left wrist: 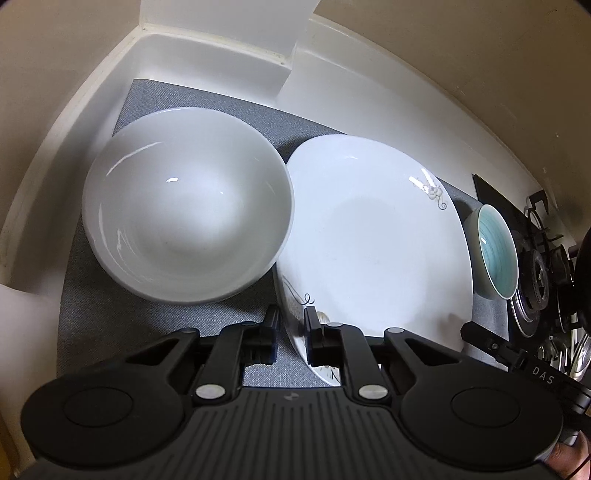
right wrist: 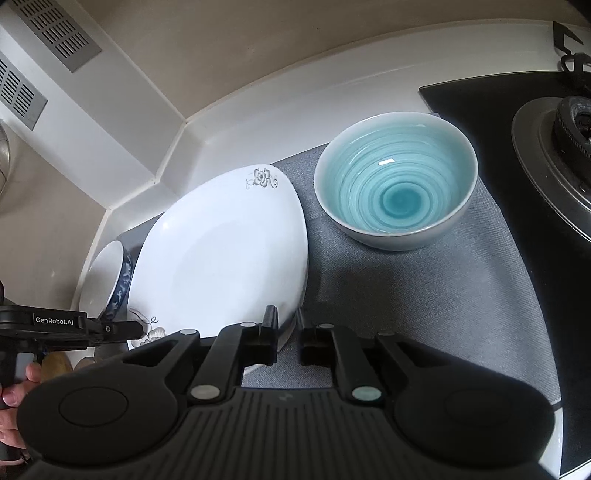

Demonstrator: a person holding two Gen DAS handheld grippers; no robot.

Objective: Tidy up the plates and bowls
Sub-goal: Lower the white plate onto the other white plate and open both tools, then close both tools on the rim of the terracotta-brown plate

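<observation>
A white plate with a grey flower print sits over the grey mat, and both grippers hold it. My left gripper is shut on its near left rim, one finger above and one below. My right gripper is shut on the plate's right edge. A big white bowl stands to the left, its rim touching the plate. The teal bowl stands upright on the mat to the right, apart from the plate. In the right wrist view the white bowl shows a blue pattern outside.
A white raised counter edge and beige wall close off the back and left. The black gas hob with its burner lies right of the mat. Vent grilles are on the wall at upper left. A hand holds the left gripper's handle.
</observation>
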